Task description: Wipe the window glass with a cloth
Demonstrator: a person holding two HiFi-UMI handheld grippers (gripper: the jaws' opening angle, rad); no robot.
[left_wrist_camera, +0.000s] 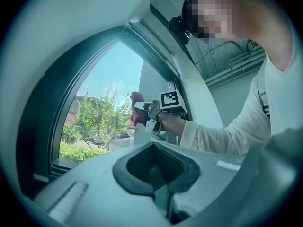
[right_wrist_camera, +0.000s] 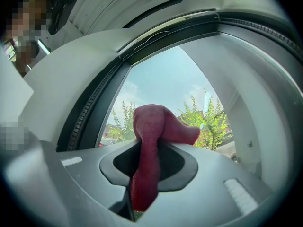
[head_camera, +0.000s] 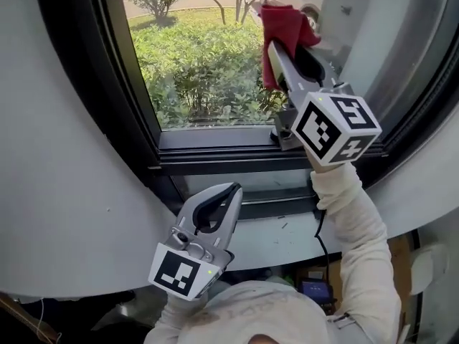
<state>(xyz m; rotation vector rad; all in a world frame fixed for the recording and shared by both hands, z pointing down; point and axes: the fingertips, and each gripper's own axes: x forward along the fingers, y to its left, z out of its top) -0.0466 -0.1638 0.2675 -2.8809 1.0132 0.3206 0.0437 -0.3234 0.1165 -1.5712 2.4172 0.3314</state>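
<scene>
The window glass (head_camera: 201, 56) fills the upper middle of the head view, with green shrubs showing behind it. A dark frame (head_camera: 215, 156) bounds it, with a thick bottom rail and a slanting left post. A white wall (head_camera: 64, 156) surrounds the frame.

The right gripper (head_camera: 275, 47) reaches up at the end of a sleeved arm, its marker cube low and its jaws aimed up and slightly left at the pane's upper right part. Its jaws are clamped tight on a red cloth (head_camera: 283, 26).

The left gripper (head_camera: 226, 192) sits low, below the bottom rail and well apart from the glass. Its jaws are closed together with nothing between them, and they point up toward the rail.

The cloth (right_wrist_camera: 150, 126) is bunched at the right gripper's tips, close by the right edge of the pane. Whether it actually presses the glass cannot be told. The frame's right side is just beside it, so little room is left that way. Bare glass lies open to its left and downward to the bottom rail.

In the right gripper view the cloth's long axis runs along the jaws, from the seam outward past the tips. There a rounded lobe folds over to the right.
</scene>
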